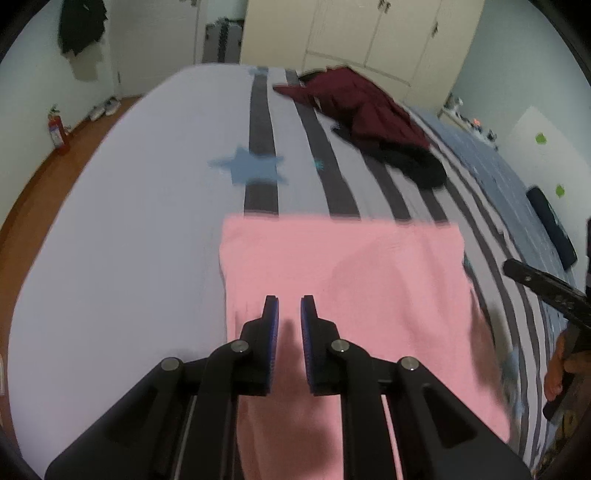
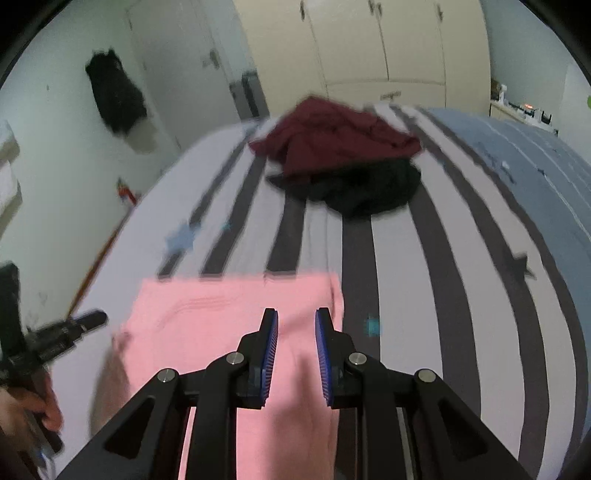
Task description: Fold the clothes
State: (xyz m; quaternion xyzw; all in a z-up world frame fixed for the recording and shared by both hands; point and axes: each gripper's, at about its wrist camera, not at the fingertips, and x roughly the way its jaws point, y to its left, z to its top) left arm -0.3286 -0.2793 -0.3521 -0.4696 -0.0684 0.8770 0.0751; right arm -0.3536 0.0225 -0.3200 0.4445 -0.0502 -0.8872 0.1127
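A pink garment (image 1: 369,266) lies on the striped bed sheet (image 1: 129,221), its far edge straight and its near part running under both grippers. My left gripper (image 1: 289,306) is over its left half, blue pads close together with a raised pink fold pinched between them. My right gripper (image 2: 295,321) sits by the pink garment's (image 2: 207,306) right edge, pads a little wider, also with a pink ridge between them. Each view shows the other tool at its side: the right gripper (image 1: 543,288) and the left gripper (image 2: 74,325), both hand-held.
A maroon garment (image 2: 332,136) lies crumpled on a black garment (image 2: 369,188) at the far end of the bed. A blue quilt (image 2: 535,158) covers the right side. Cream wardrobe doors (image 1: 369,33) stand behind. A fire extinguisher (image 1: 57,129) is on the wooden floor, left.
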